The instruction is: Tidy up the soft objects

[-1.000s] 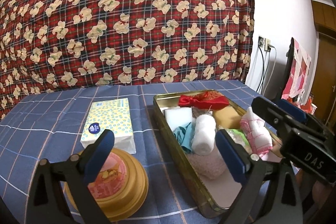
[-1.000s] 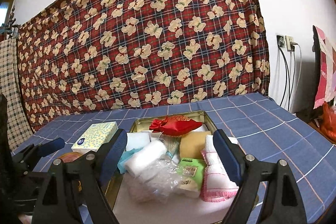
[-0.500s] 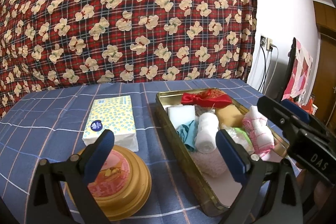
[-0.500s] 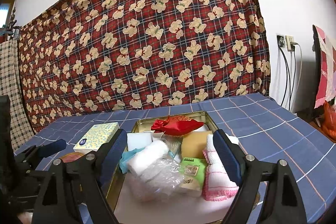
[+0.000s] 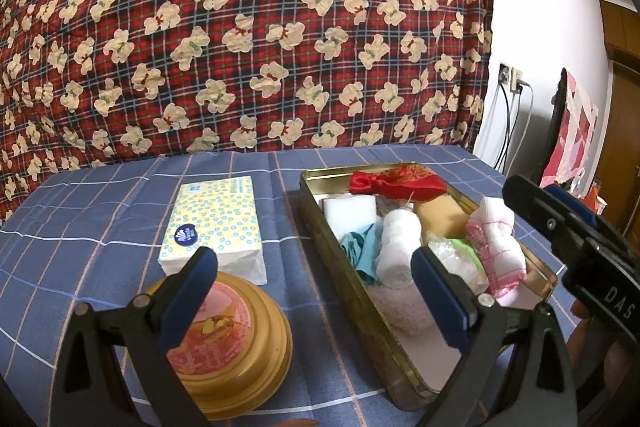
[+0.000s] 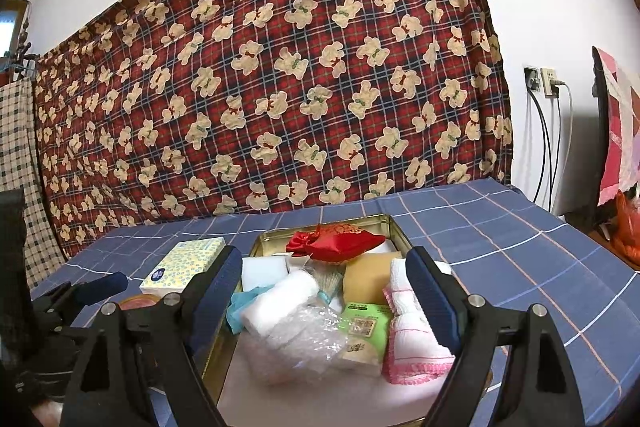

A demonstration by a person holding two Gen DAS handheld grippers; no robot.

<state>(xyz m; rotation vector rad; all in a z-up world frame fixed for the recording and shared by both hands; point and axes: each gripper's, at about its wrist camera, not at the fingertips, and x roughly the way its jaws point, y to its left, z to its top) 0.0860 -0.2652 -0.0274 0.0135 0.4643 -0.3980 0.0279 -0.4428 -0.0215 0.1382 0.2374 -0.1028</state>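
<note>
A gold metal tin on the blue checked tablecloth holds several soft things: a red satin pouch, a white sponge, a white rolled cloth, a tan sponge, a pink-edged white towel, a green tissue pack and clear bubble wrap. My left gripper is open and empty, above the tin's left wall. My right gripper is open and empty, over the tin's near end.
A yellow dotted tissue pack lies left of the tin. A round gold tin with a pink lid stands in front of it. A red bear-print blanket hangs behind. Wall sockets with cables are at right.
Both grippers have lifted and drawn back slightly, so the table objects sit lower in view. Both stay open; nothing on the table has moved.
</note>
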